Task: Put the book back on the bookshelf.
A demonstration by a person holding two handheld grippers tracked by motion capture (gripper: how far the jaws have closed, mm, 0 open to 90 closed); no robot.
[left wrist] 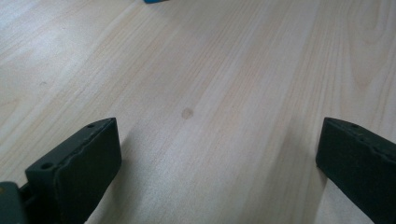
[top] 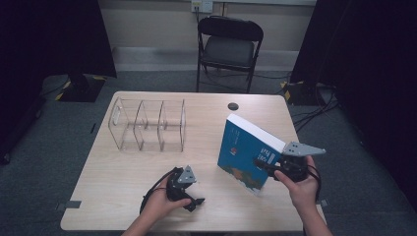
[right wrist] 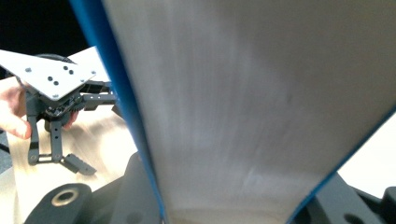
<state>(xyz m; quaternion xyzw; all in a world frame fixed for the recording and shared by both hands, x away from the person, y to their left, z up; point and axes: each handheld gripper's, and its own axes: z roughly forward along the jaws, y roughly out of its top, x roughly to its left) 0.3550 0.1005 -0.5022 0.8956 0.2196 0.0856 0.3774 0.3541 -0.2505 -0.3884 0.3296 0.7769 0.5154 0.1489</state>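
Blue book (right wrist: 261,107) clamped between right gripper (top: 275,166) jaws, tilted above table (top: 123,177)

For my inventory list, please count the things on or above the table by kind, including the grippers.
Book: 1
Clear organizer: 1
Grippers: 2, left gripper and right gripper
Total: 4

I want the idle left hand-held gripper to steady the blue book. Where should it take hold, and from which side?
The right hand-held gripper is shut on the blue book at its right page edge, tilted up off the table. The left hand-held gripper, jaws open, should probably come from the left and clamp the free spine edge, across its thickness.
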